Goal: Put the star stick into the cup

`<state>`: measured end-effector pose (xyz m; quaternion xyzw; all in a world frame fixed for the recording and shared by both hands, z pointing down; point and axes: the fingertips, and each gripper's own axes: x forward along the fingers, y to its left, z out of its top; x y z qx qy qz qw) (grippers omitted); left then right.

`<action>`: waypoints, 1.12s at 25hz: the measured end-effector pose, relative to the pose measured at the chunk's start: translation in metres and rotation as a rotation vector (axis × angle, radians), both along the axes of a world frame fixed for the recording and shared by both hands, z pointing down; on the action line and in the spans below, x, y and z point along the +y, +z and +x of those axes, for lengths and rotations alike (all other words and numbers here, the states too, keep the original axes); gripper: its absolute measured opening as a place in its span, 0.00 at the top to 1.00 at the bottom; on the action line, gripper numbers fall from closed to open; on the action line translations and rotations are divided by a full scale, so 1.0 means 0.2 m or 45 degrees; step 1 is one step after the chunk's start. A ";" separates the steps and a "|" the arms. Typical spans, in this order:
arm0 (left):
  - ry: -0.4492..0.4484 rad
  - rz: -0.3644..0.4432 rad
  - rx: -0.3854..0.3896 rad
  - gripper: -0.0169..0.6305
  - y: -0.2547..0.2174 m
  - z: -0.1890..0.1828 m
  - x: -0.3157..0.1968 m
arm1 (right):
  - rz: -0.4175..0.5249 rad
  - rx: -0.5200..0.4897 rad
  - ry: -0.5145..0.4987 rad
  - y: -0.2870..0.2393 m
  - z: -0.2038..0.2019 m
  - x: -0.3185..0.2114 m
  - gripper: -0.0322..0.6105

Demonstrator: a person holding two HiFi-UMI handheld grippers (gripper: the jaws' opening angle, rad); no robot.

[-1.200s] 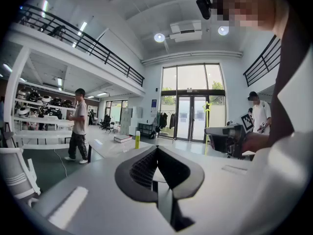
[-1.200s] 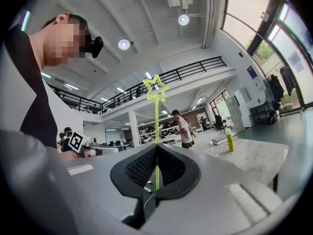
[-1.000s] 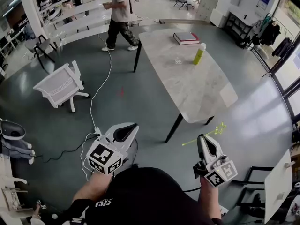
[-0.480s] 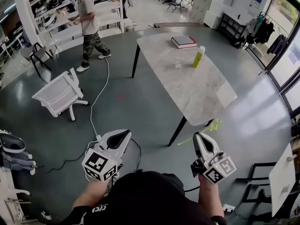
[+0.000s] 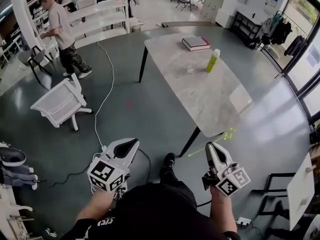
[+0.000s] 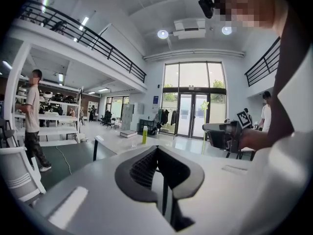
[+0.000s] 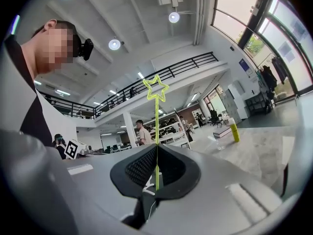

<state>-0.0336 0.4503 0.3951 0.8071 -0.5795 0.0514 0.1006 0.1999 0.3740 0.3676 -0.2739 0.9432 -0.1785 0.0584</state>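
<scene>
We seem mid-carry: our right gripper (image 5: 213, 147) clamps the star stick (image 7: 156, 126) (left gripper (image 5: 133, 143) closed, empty), well short of the table (image 5: 210, 96); next, we must reach its clear cup (image 5: 190, 69).

Lime star stick (image 5: 223, 138) — in right claw (image 5: 212, 146), clear cup (image 5: 190, 69) — on table (image 5: 212, 101)

Ahead of your right fingers (image 5: 216, 155) a pale stone-topped bench (image 5: 200, 91) on dark legs stretches away over a glossy grey floor (image 5: 145, 114). Ahead and to the left of your left fingers (image 5: 128, 146) stands a white swivel chair (image 5: 60, 100), with white shelving (image 5: 95, 21) beyond it. Tall glazed doors (image 6: 192, 99), a railed mezzanine (image 6: 83, 35) and round ceiling lights (image 6: 163, 34) close the hall.
</scene>
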 end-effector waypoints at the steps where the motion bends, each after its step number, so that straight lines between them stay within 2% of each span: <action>1: 0.002 -0.001 0.005 0.97 0.00 0.00 -0.04 | -0.003 -0.002 0.004 0.01 0.00 -0.04 0.92; 10: 0.010 -0.018 0.004 0.97 0.01 -0.03 -0.58 | -0.020 -0.032 0.007 0.05 -0.02 -0.57 0.92; 18: 0.022 -0.017 0.007 0.97 -0.03 0.05 -1.11 | -0.030 -0.052 -0.055 0.05 -0.01 -1.08 0.92; 28: 0.039 -0.047 0.038 0.97 0.02 0.12 -1.50 | -0.087 -0.067 -0.083 0.13 -0.03 -1.46 0.92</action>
